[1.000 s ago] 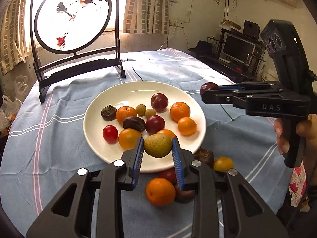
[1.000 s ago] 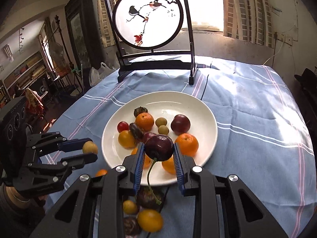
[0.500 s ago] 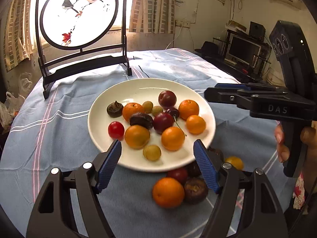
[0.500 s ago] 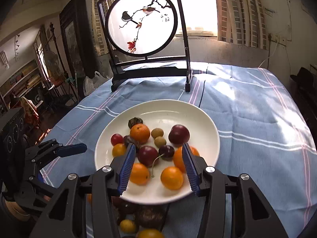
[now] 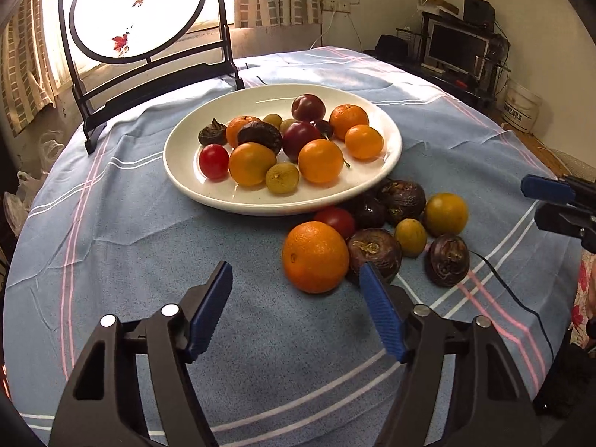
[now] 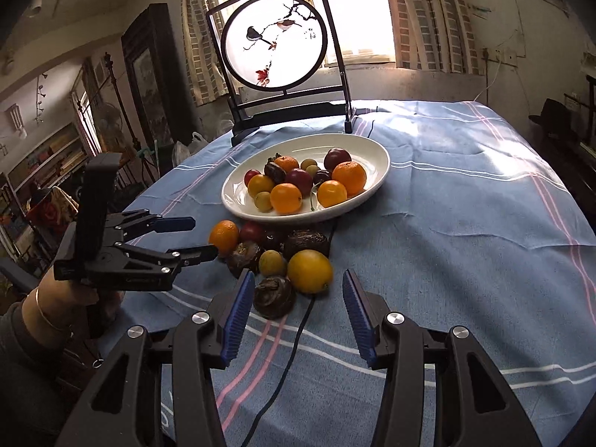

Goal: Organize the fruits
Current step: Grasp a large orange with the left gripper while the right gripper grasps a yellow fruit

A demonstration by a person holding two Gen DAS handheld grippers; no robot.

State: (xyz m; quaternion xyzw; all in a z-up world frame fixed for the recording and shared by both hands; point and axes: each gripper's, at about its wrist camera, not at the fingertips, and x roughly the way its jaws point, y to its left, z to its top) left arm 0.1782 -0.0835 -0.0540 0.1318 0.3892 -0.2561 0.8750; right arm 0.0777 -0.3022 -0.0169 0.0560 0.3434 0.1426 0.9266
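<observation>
Both grippers have let go and pulled back from the plate [image 5: 387, 156]. Left gripper [image 5: 296, 311] jaws, just closing a bit, are open and empty, big orange [image 5: 314, 257] at 12 o'clock. Right gripper [image 6: 294, 320] jaws are open and empty, a dark fruit [image 6: 274, 297] between their tips.

Blue pads [image 5: 208, 313] line the black left gripper [image 5: 296, 313]. Ahead of its jaws an orange [image 5: 314, 257] lies on the blue cloth [image 5: 123, 238] striped white and pink. Beyond, a white plate [image 5: 186, 182] holds orange, red, dark purple and green fruit.
</observation>
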